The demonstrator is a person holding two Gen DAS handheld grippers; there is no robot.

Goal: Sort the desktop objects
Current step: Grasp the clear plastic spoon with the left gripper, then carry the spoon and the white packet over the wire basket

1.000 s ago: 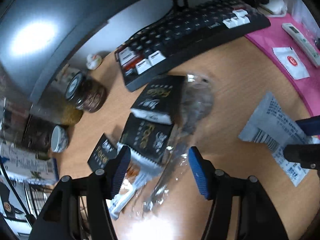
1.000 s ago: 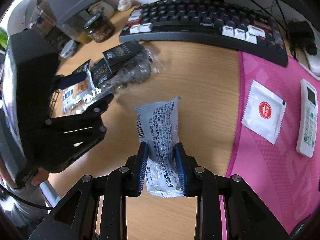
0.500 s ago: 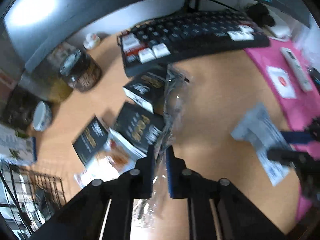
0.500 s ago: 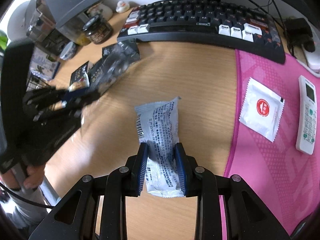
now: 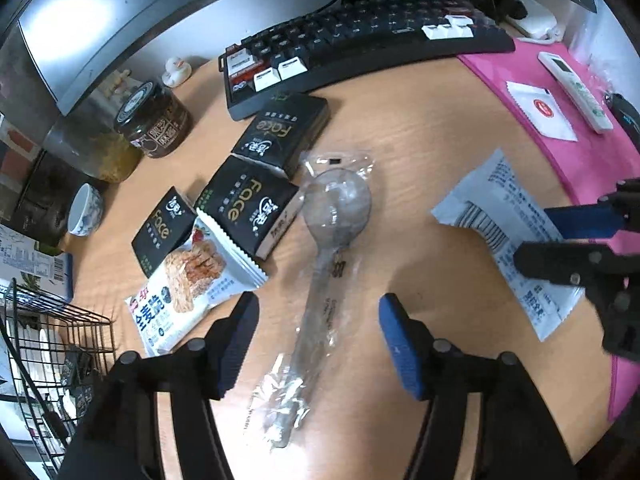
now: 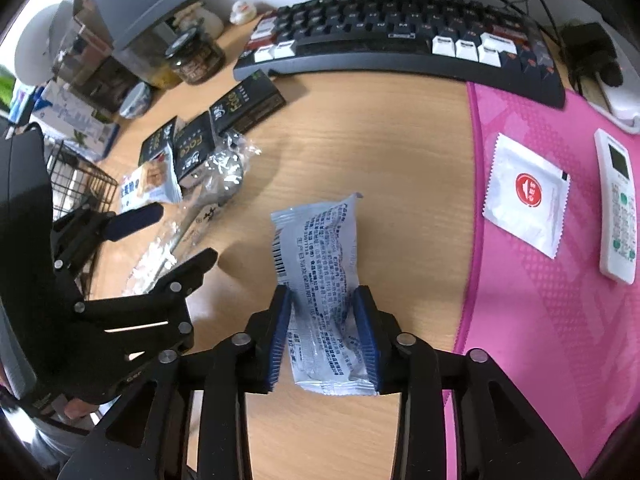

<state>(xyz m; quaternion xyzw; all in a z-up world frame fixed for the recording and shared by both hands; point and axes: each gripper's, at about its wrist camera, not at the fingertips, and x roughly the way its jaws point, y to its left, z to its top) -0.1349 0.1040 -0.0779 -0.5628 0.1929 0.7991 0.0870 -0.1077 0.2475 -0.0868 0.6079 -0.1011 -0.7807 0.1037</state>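
My left gripper (image 5: 318, 336) is open over the wooden desk, its jaws either side of the handle of a plastic-wrapped spoon (image 5: 324, 240), which lies flat. The spoon also shows in the right wrist view (image 6: 208, 200). My right gripper (image 6: 324, 332) is shut on a pale blue snack packet (image 6: 320, 264); the packet also shows in the left wrist view (image 5: 508, 236). Three black "Face" boxes (image 5: 252, 204) and a snack bar packet (image 5: 188, 292) lie left of the spoon.
A black keyboard (image 6: 400, 36) runs along the back. A pink mat (image 6: 540, 260) on the right holds a white sachet (image 6: 524, 196) and a remote (image 6: 618, 208). A jar (image 5: 154, 120), a small cup (image 5: 84, 210) and a wire basket (image 5: 44, 344) stand at the left.
My left gripper closed on the wrapped spoon and pulled it right, then opened; the spoon now lies flat, clear of the black boxes. My right gripper kept hold of the packet.
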